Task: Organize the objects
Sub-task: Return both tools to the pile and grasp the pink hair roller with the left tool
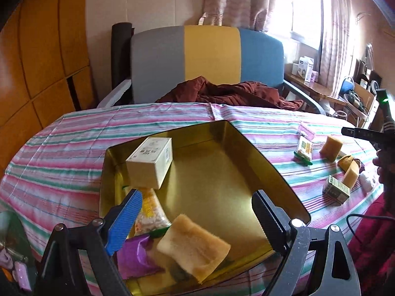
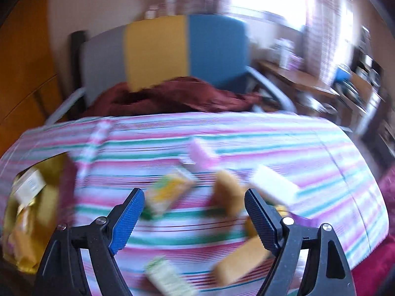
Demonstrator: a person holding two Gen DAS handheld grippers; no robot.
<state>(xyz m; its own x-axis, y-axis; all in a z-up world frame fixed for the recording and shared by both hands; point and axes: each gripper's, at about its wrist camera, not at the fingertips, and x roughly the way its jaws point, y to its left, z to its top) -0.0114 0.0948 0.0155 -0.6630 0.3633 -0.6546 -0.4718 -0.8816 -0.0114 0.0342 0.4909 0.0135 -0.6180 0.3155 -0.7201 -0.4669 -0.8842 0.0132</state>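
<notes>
A gold tin tray (image 1: 222,162) lies on the striped tablecloth (image 1: 74,135). In it are a cream box (image 1: 150,162), a snack packet (image 1: 150,212), a purple packet (image 1: 134,254) and a tan sponge (image 1: 195,244). My left gripper (image 1: 196,194) hovers open over the tray's near end and holds nothing. In the blurred right wrist view my right gripper (image 2: 193,194) is open and empty above loose items: a yellow-green packet (image 2: 170,192), a tan sponge (image 2: 228,192), a white block (image 2: 274,185), a pink packet (image 2: 202,153) and a second tan sponge (image 2: 242,264).
Right of the tray lie a small green box (image 1: 337,192) and more packets. Behind the table stands a grey, yellow and blue chair (image 1: 209,59) with a maroon cloth (image 1: 227,93) on its seat. A cluttered side desk (image 1: 321,91) is at the far right.
</notes>
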